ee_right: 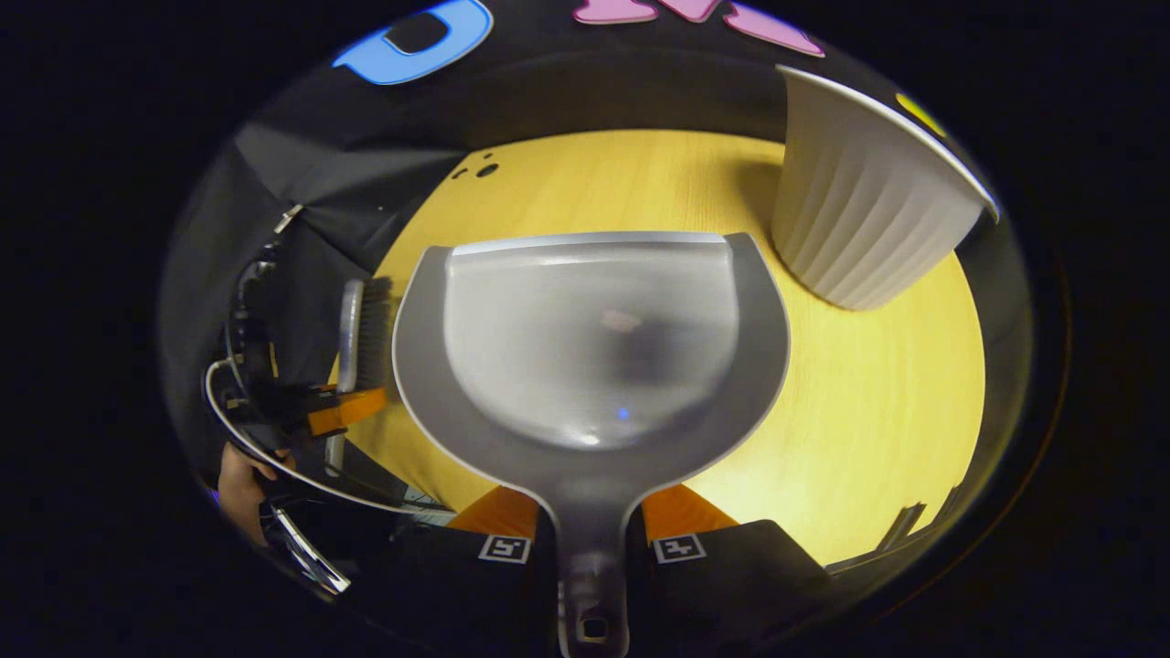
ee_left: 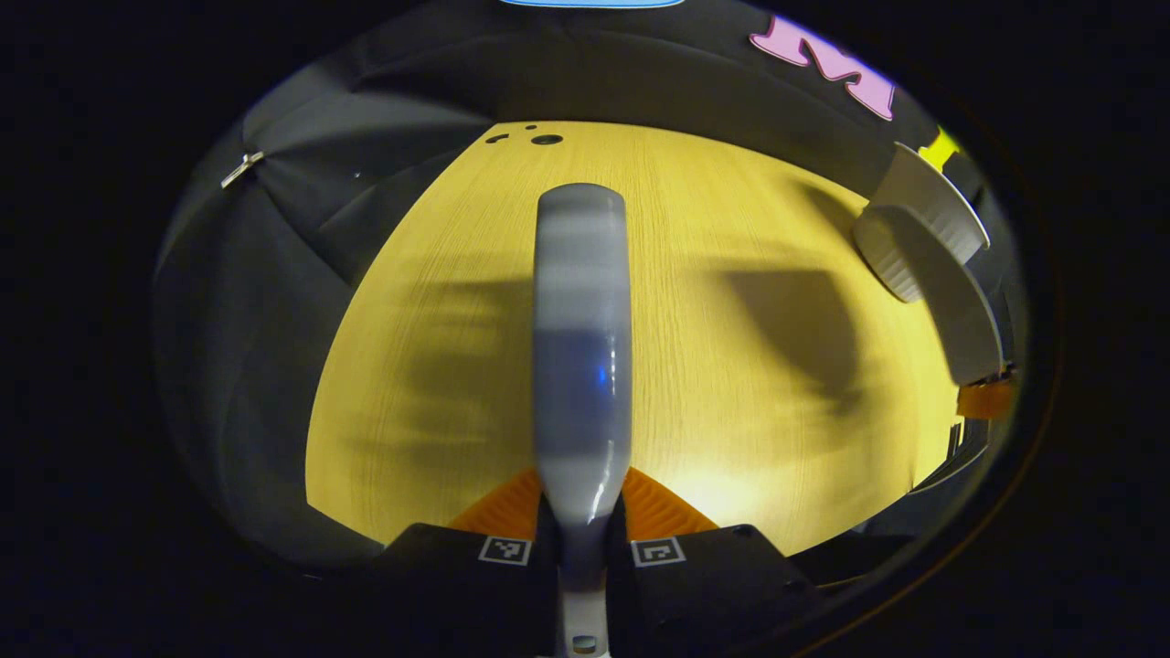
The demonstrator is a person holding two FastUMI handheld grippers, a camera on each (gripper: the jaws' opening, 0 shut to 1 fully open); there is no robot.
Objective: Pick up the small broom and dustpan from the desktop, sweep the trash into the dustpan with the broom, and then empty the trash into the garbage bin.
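While the left tool (ee_left: 582, 525) clamps the broom (ee_left: 582, 347) handle, the right tool (ee_right: 590, 530) pinches the dustpan (ee_right: 590, 366) handle. Both look light, stiff and smooth; grip near the handle ends. The bin (ee_right: 859, 210) stands far right on the counter (ee_right: 868, 402).

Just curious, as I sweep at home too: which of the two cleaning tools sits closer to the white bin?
The dustpan, held by the right hand-held gripper: its rim nearly meets the bin, while the broom sits on its far side.

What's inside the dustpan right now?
The dustpan, held by the right gripper, looks nearly empty: only a small pale blurred speck on its floor. Whatever lies on the table beneath it is covered.
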